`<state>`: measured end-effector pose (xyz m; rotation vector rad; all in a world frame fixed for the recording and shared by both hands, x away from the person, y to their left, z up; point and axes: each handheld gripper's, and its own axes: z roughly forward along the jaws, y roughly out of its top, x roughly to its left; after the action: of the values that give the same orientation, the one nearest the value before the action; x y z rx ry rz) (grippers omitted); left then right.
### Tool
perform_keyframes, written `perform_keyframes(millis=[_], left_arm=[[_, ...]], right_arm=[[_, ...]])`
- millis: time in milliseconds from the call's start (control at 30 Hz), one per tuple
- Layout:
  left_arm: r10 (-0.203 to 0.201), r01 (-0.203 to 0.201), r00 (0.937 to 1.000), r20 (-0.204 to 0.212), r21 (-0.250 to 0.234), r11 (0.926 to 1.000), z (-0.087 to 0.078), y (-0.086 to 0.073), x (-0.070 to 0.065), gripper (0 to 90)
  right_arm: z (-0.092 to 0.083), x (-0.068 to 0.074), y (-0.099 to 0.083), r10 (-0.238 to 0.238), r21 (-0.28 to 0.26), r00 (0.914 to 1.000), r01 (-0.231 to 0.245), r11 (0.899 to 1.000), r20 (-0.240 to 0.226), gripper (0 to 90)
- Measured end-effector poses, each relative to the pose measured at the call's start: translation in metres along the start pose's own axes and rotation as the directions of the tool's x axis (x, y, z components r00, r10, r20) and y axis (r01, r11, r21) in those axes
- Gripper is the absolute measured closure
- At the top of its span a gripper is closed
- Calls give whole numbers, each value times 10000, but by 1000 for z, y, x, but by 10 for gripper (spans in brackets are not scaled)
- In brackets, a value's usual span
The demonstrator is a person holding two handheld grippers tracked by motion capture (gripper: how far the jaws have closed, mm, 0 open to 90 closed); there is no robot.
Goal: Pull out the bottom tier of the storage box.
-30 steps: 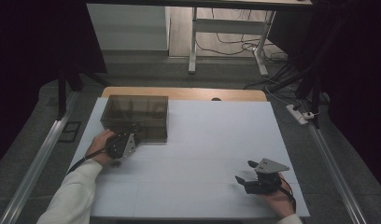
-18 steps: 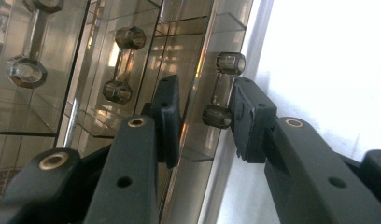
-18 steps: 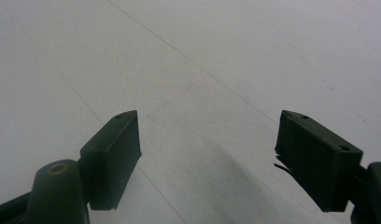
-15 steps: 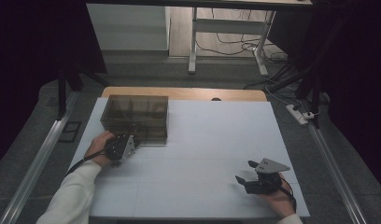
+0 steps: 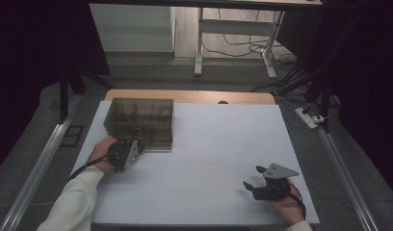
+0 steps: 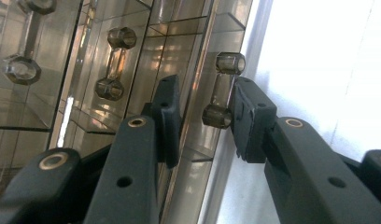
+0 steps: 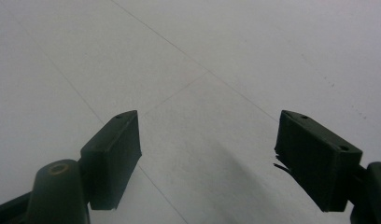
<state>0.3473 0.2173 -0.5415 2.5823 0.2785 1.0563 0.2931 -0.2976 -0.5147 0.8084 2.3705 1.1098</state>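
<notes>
bench: big white top, carrying everything. Both claws are sitting low over it, well apart from each other.

drawer box: smoky see-through cabinet with several little drawers, sitting right in front of the left claw, at the far left part of the bench. Looks light to me, so it's probably going to slide if anything tugs on it.

left claw: pointing straight at the box front, jaws partly open and straddling one handle. One pad is looking like it's touching or nearly touching the handle, the other is standing off to the side with a clear gap, so it isn't clamping anything yet.

right claw: jaws spread wide, nothing between them, just hovering over bare bench, far off to the side of the box. Not bracing anything.

drawer handle: little dumbbell-shaped knob, tinted like the box, sitting between the left claw's pads, closer to one of them. Other handles like it are showing further along the box front.

risk 1: since the handle's sitting off-centre, closing could be pushing it sideways, and the pads might be slipping off that smooth round shape.

risk 2: pulling with the box unbraced could be dragging the whole thing along the bench instead of opening the drawer.

risk 3: a skewed pull might be jamming the drawer in its slot.
</notes>
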Motion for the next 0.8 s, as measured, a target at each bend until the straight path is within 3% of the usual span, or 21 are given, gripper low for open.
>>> perform_keyframes(millis=[800], left_arm=[[165,-165,9998,95,-37,9999,-10,1,-9,649]], right_arm=[[0,-1,-1,48,-71,10000,-49,10000,-22,221]])
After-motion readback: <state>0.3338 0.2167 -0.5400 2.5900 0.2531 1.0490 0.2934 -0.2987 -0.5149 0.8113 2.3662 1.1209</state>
